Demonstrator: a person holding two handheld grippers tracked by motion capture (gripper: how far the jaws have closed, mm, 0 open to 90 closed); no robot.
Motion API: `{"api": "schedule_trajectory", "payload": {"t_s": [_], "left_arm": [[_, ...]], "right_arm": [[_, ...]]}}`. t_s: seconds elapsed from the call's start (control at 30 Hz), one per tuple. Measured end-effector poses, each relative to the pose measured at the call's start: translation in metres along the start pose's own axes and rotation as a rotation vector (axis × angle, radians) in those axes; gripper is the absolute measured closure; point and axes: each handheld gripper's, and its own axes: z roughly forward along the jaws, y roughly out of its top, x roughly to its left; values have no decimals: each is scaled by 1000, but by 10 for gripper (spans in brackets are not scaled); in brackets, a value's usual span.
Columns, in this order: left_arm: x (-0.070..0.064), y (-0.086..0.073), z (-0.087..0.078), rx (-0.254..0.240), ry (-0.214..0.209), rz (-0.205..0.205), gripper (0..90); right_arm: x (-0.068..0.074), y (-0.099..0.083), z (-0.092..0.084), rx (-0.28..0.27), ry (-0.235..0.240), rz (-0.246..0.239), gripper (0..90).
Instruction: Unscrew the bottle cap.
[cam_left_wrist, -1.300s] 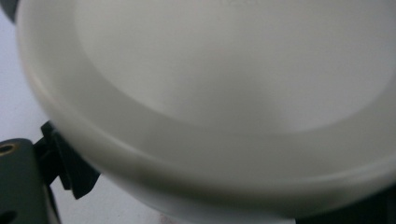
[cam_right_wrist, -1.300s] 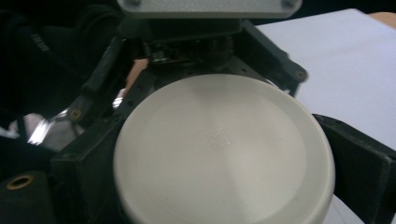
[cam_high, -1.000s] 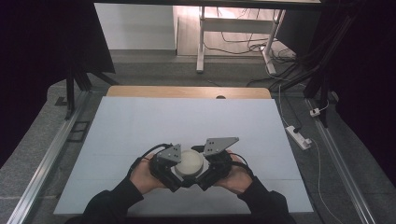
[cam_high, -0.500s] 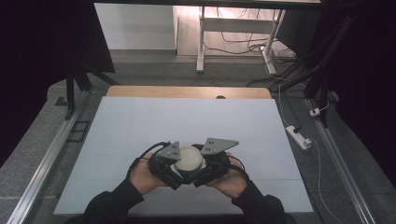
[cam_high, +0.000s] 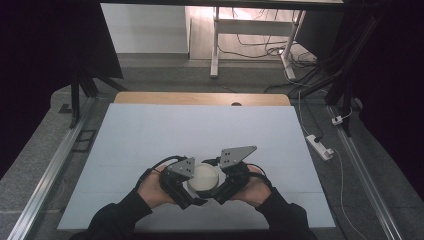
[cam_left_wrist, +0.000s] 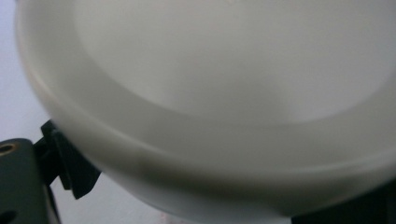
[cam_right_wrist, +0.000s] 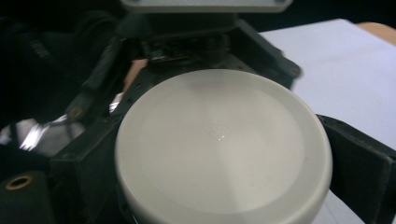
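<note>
A round white lid (cam_high: 203, 179) sits near the front edge of the worktop (cam_high: 200, 130), gripped from both sides by the left hand-held gripper (cam_high: 192, 192) and right hand-held gripper (cam_high: 216, 191). Turning it well probably calls for even pressure and a level lid.

Both hands hold their grippers close together at the near edge, jaws turned toward each other.

The left hand (cam_high: 152, 187) comes in from the bottom with a dark sleeve and holds the left gripper (cam_high: 187, 186), which points to the right and a little forward. The right hand (cam_high: 252, 186) holds the right gripper (cam_high: 220, 184), which points to the left. Each gripper carries a grey three-cornered plate on top. The jaws of both stand apart, each pair around the same round white piece between them, and the two grippers nearly meet.
</note>
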Motion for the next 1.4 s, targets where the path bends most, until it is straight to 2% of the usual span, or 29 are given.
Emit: {"api": "schedule_trajectory", "payload": {"t_s": [0.07,0.1,0.2,0.27,0.43,0.57,0.63,0.77,0.87,0.97,1.13,1.23,1.3,1.4], "left_arm": [[-1,1,1,3,-7,8,78],[-2,1,2,6,-2,9,78],[-1,1,1,-1,18,-2,78],[1,0,-2,-8,43,-21,78],[5,-2,-6,-21,120,-83,78],[6,-2,-6,-14,168,-113,78],[5,-1,-5,3,191,-108,78],[3,0,-5,-2,194,-108,78],[2,1,-6,-10,180,-101,78],[2,0,-8,-18,144,-84,78],[2,-1,-7,-6,85,-50,78],[1,-2,-5,2,31,-19,78],[0,-2,-3,6,14,4,77],[-2,-1,-1,11,1,14,78]], "right_arm": [[-2,-2,-1,-7,49,-23,73],[-2,-3,-2,-8,57,-27,72],[-2,-4,-2,-19,46,-24,59],[-1,-1,-5,-20,8,-12,9],[4,6,-11,-44,-153,8,0],[10,8,-4,-27,-260,29,0],[12,8,1,-18,-297,46,0],[16,7,6,-20,-319,63,68],[17,7,7,-34,-313,60,69],[17,8,5,-39,-286,61,71],[11,6,1,-32,-175,55,71],[4,4,-1,-13,-79,54,70],[2,2,-2,5,-13,37,70],[3,1,-3,16,23,-1,70]]}}
